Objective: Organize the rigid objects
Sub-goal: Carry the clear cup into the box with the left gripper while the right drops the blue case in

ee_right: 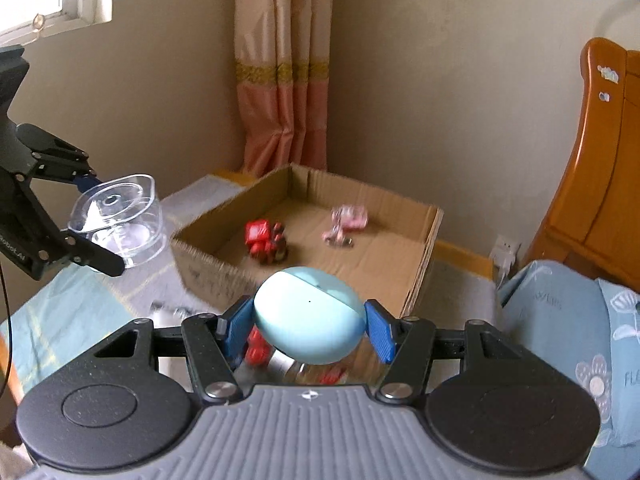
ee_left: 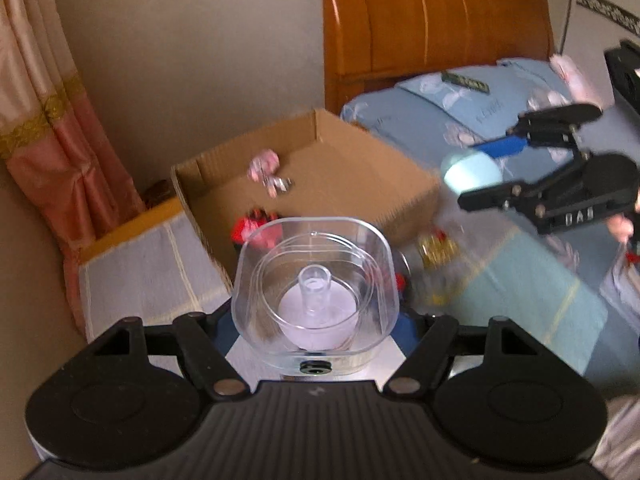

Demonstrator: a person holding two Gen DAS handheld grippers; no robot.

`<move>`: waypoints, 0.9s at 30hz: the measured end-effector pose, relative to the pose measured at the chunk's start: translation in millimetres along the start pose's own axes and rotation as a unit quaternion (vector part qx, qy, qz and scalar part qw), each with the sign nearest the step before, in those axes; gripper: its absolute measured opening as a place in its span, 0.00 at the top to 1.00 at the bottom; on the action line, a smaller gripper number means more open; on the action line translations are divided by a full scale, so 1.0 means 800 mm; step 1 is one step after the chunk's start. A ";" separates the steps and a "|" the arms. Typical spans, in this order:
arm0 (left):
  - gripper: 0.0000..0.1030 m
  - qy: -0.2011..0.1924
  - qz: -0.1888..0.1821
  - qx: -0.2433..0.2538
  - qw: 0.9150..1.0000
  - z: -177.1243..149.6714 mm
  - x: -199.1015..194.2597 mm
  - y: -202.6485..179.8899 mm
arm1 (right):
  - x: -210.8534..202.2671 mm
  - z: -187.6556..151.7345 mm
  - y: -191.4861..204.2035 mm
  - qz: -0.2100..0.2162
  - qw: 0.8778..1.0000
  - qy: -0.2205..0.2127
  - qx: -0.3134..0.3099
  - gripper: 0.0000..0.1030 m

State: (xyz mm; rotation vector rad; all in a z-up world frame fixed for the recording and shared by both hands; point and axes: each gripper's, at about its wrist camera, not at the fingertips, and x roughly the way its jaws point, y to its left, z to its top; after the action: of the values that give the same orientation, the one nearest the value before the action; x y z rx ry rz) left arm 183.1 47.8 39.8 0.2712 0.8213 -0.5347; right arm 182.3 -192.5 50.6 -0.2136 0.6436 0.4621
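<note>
My left gripper (ee_left: 316, 320) is shut on a clear plastic container (ee_left: 314, 284) with a small spout inside; the same container (ee_right: 118, 220) shows at the left of the right wrist view, lifted above the bed. My right gripper (ee_right: 306, 326) is shut on a pale blue egg-shaped case (ee_right: 308, 314), its blue pads (ee_right: 378, 330) pressing both sides. In the left wrist view that case (ee_left: 472, 172) hangs at the right, beside the open cardboard box (ee_left: 400, 188). The box (ee_right: 420, 280) holds a red toy vehicle (ee_right: 266, 240) and a small pink toy (ee_right: 346, 224).
Small red and gold toys (ee_left: 434, 250) lie on the checked bed cover (ee_left: 532, 292) just outside the box. A blue floral pillow (ee_right: 560, 320) and an orange wooden headboard (ee_left: 432, 28) stand to the right. A pink curtain (ee_right: 284, 92) hangs in the corner behind the box.
</note>
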 end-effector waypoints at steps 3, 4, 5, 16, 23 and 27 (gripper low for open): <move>0.29 -0.003 0.005 -0.004 1.000 0.030 0.017 0.015 | 0.019 0.022 -0.009 -0.007 1.000 0.003 0.004 0.37; 0.29 -0.002 0.008 -0.007 1.000 0.039 0.024 0.019 | 0.026 0.028 -0.012 -0.009 1.000 0.006 0.005 0.37; 0.29 0.000 0.011 -0.008 1.000 0.049 0.032 0.023 | 0.032 0.032 -0.013 -0.011 1.000 0.010 0.004 0.37; 0.29 0.029 0.036 -0.042 0.998 0.106 0.126 0.063 | 0.088 0.051 -0.036 -0.055 0.998 0.029 0.023 0.31; 0.29 0.038 0.049 -0.050 0.997 0.122 0.158 0.077 | 0.078 0.043 -0.033 -0.046 0.998 0.026 0.030 0.12; 0.24 0.032 0.056 -0.060 0.996 0.130 0.173 0.079 | 0.071 0.041 -0.028 -0.044 0.998 0.026 0.036 0.11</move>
State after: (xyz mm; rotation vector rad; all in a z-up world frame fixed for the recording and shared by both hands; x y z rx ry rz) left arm 359.5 8.1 5.7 0.2235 0.8912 -0.3729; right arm 249.9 -181.4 41.9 -0.1850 0.6980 0.3483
